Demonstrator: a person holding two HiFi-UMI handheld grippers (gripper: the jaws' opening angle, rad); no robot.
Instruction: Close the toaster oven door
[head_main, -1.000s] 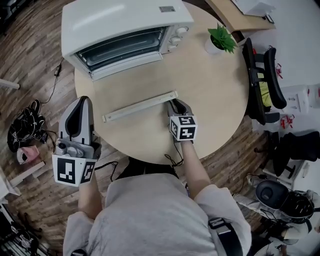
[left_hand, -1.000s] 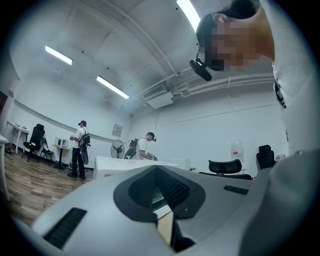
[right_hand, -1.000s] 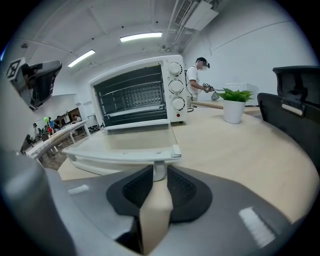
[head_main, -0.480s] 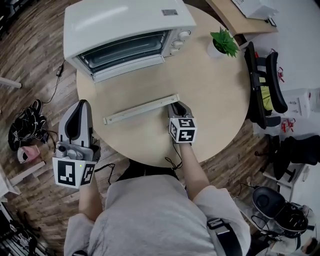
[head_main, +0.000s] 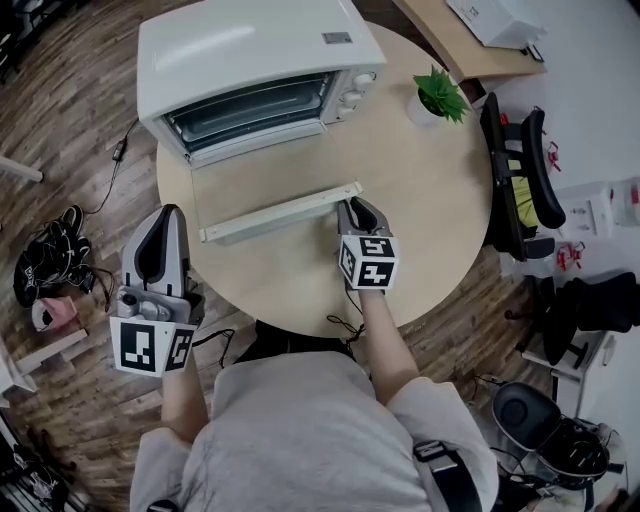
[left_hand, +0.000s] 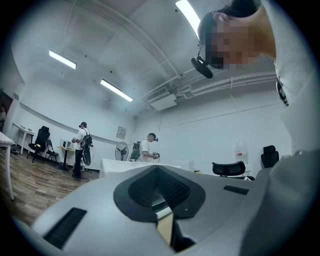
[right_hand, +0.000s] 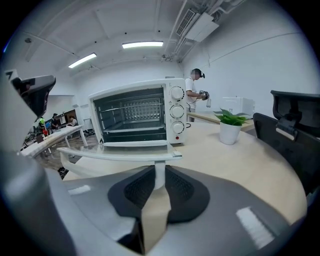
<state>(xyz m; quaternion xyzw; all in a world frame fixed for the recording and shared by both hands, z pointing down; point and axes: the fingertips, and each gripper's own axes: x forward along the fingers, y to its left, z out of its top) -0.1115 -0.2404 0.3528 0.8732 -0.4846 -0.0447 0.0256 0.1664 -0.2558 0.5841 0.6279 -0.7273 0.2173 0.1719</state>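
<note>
A white toaster oven (head_main: 250, 55) stands at the back of the round wooden table (head_main: 430, 190), its glass door (head_main: 262, 182) swung down and open toward me. The door's long white handle (head_main: 280, 212) runs along its near edge. My right gripper (head_main: 352, 210) is shut on the right end of that handle. In the right gripper view the pads clamp the handle's short post (right_hand: 159, 172) under the bar (right_hand: 117, 156), with the oven's open cavity (right_hand: 131, 117) straight ahead. My left gripper (head_main: 160, 238) hangs off the table's left edge, shut and empty, pointing up into the room (left_hand: 157, 169).
A small potted plant (head_main: 438, 92) stands on the table right of the oven. A black office chair (head_main: 515, 170) sits by the table's right edge. Shoes (head_main: 45, 262) and a cable (head_main: 112, 165) lie on the wood floor to the left. Other people stand far off in the room.
The right gripper stays clamped on the handle, which looks slightly nearer to the oven. The left gripper has barely moved. The head view has shifted a little.
</note>
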